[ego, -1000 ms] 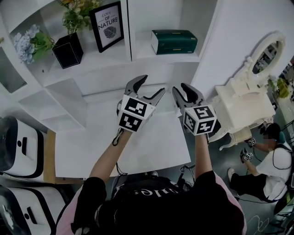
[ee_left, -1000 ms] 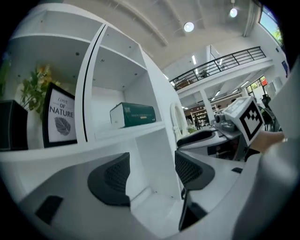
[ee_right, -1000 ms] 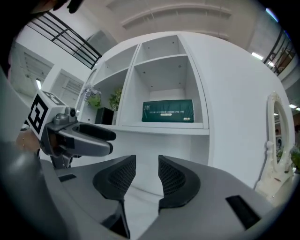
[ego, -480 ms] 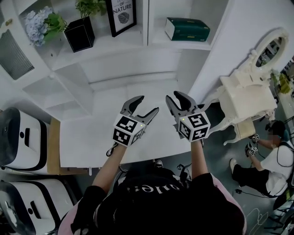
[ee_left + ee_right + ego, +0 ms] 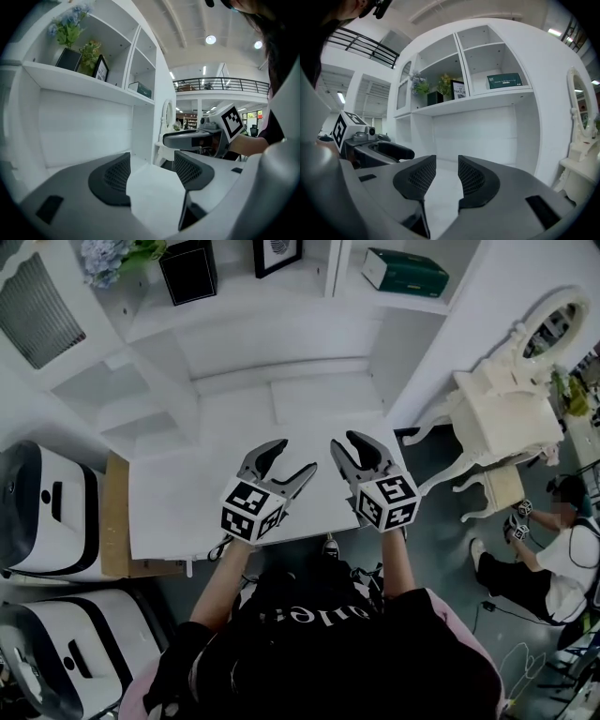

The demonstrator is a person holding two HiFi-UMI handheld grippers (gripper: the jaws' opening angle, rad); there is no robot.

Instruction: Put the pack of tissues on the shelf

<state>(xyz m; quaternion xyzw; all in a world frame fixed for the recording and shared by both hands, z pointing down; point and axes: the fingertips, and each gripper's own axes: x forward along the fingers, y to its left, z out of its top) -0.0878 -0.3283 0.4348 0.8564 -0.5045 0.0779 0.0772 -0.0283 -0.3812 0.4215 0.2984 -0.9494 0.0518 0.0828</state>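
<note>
The dark green pack of tissues (image 5: 405, 272) lies in the upper right compartment of the white shelf unit (image 5: 281, 324); the same pack (image 5: 504, 80) shows in the right gripper view and small (image 5: 140, 89) in the left gripper view. My left gripper (image 5: 285, 461) hovers over the near part of the white tabletop (image 5: 187, 493), jaws apart with nothing between them. My right gripper (image 5: 349, 448) hangs beside it, also open and empty. Both are far from the pack.
On the shelf left of the pack stand a framed picture (image 5: 277, 253), a black plant pot (image 5: 189, 268) and blue flowers (image 5: 105, 253). A white ornate dressing table with mirror (image 5: 506, 399) stands at right. A person (image 5: 553, 559) crouches on the floor at far right. White machines (image 5: 37, 521) sit at left.
Both grippers have drawn back from the shelf toward the table's near edge. The shelf and the pack have slid up and away in the head view.
</note>
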